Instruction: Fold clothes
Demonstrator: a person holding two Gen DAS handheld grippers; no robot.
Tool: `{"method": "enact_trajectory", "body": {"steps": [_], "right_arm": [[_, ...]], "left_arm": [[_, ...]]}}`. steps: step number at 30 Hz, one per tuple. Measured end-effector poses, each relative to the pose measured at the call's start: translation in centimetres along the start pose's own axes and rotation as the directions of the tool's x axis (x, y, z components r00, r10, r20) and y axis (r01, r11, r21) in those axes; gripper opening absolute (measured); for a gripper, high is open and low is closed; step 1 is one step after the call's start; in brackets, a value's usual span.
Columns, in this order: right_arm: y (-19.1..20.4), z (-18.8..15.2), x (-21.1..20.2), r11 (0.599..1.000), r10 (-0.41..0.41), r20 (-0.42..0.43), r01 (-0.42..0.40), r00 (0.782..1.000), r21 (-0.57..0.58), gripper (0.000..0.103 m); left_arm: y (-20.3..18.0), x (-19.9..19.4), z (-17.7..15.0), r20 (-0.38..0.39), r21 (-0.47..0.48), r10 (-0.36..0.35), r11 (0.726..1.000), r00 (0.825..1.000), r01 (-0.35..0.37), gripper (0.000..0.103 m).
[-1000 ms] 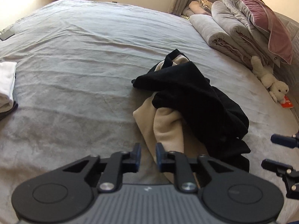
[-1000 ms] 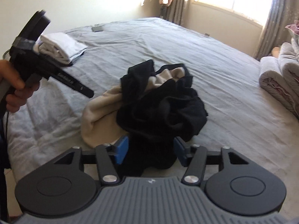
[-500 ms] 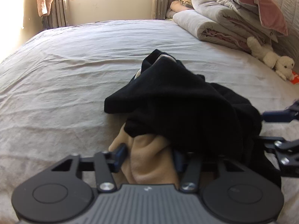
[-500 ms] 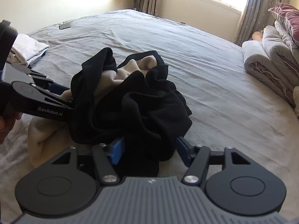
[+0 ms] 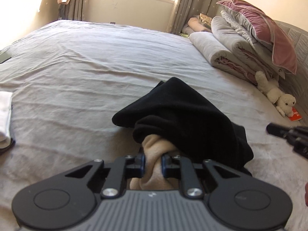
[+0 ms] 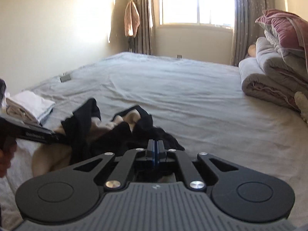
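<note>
A black garment lies bunched over a beige garment on the grey bed. My left gripper is closing, and its pads press a thick fold of the beige cloth. In the right wrist view my right gripper is also closing. Its blue pads are almost together at the near edge of the black garment, pinching thin black cloth that bunches under the fingers. The left gripper reaches into the pile from the left, where beige cloth shows below it.
Folded white clothes lie at the bed's left side. Rolled quilts and a pink pillow are stacked along the right, with a plush toy and a red item below them. A hand holds the left gripper.
Both grippers moved into the pile and their jaws narrowed. The left took hold of the beige fold; the right closed at the black garment's edge. The pile is now lifted slightly and bunched.
</note>
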State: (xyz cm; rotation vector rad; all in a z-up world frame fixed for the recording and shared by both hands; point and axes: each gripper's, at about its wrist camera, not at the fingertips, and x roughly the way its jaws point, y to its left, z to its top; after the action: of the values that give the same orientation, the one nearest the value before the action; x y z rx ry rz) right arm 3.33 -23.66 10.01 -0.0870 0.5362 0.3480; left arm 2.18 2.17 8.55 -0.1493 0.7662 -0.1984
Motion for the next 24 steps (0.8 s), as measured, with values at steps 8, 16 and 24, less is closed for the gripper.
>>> {"method": "enact_trajectory", "body": {"steps": [8,16,24], "right_arm": [[3.0,-1.4,3.0,0.992,0.044,-0.069,-0.051,0.997,-0.111,0.075],[4.7,-1.5,4.9,0.987,0.079,-0.105,-0.092,0.991,-0.134,0.075],[4.5,-0.3,2.9,0.982,0.179,-0.015,-0.179,0.984,-0.050,0.074]], "left_arm": [[2.2,-0.6,0.0,-0.022,0.044,0.025,0.999,0.999,-0.024,0.024],[-2.1,-0.7,-0.7,0.112,0.319,0.077,0.942,0.991,-0.110,0.061],[-5.9,-2.9,-2.8,0.333,0.623,0.058,0.736,0.941,-0.266,0.079]]}}
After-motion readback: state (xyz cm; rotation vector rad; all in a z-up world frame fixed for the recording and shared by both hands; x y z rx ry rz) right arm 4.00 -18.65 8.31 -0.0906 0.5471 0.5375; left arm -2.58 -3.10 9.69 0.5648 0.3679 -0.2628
